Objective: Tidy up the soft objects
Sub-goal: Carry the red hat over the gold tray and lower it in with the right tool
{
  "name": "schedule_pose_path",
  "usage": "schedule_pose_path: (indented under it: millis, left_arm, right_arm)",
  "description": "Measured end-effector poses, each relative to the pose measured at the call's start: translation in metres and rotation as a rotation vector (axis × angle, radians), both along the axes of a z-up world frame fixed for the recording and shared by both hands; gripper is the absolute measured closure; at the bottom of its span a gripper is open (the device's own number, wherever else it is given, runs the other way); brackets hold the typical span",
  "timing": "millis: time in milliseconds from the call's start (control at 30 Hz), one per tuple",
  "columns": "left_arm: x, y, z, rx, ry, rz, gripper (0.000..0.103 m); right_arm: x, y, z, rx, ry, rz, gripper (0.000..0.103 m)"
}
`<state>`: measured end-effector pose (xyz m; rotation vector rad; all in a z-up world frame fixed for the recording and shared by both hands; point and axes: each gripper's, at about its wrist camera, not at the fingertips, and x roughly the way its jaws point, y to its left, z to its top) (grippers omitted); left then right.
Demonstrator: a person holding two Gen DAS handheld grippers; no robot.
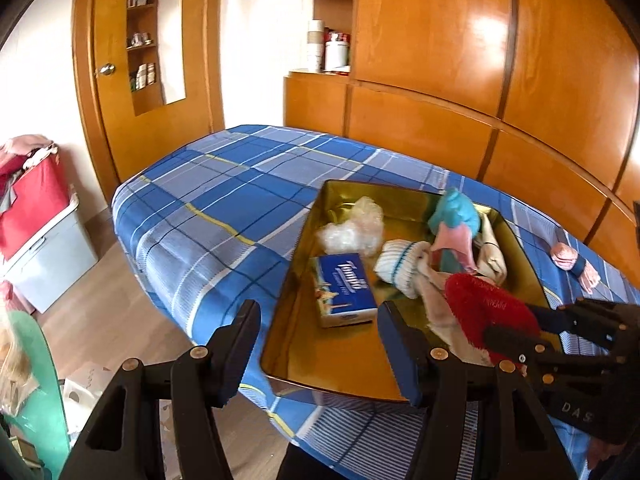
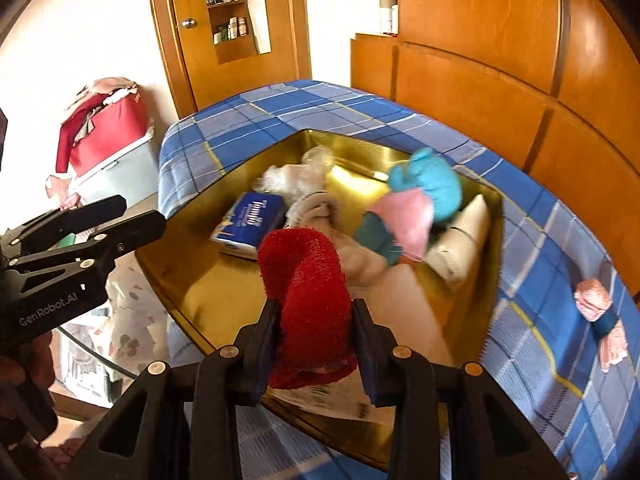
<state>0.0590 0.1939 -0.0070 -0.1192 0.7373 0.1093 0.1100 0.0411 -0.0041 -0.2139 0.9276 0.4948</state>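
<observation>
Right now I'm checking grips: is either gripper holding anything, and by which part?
The right gripper clamps the red fuzzy sock across its lower middle, over the gold tin. The left gripper holds nothing.

Gold tin tray (image 1: 348, 376) is looking like glossy, mirror-smooth metal. Red sock (image 2: 312, 292) is showing fuzzy, rough knit. Checked bedspread (image 1: 224, 208) is reading as matt woven cloth. Wardrobe panels (image 1: 432, 32) are gleaming as varnished wood. Tissue pack (image 1: 346, 294) is shining, plastic-wrapped.
</observation>
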Motion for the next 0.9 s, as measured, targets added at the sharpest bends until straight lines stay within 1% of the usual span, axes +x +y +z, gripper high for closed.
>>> schedule_pose_path:
  millis: [100, 300, 567, 733, 900]
  left_arm:
    - [0.000, 0.009, -0.001, -0.012, -0.003, 0.022, 0.041]
    - [0.004, 0.017, -0.004, -0.011, 0.008, 0.040, 0.041]
    - [0.003, 0.020, -0.002, 0.004, 0.005, 0.051, 0.041]
    - [0.001, 0.027, 0.000, 0.009, -0.002, 0.065, 0.041]
    - [0.000, 0.031, -0.001, 0.001, 0.004, 0.072, 0.041]
  right_arm:
    - [-0.002, 0.006, -0.006, 0.008, 0.019, -0.012, 0.068]
    - [-0.007, 0.017, -0.018, 0.024, 0.046, -0.019, 0.068]
    - [0.007, 0.037, -0.013, 0.052, 0.047, -0.001, 0.068]
    - [0.018, 0.049, -0.025, 0.027, 0.081, -0.009, 0.068]
    - [0.029, 0.054, -0.035, -0.014, 0.086, -0.042, 0.068]
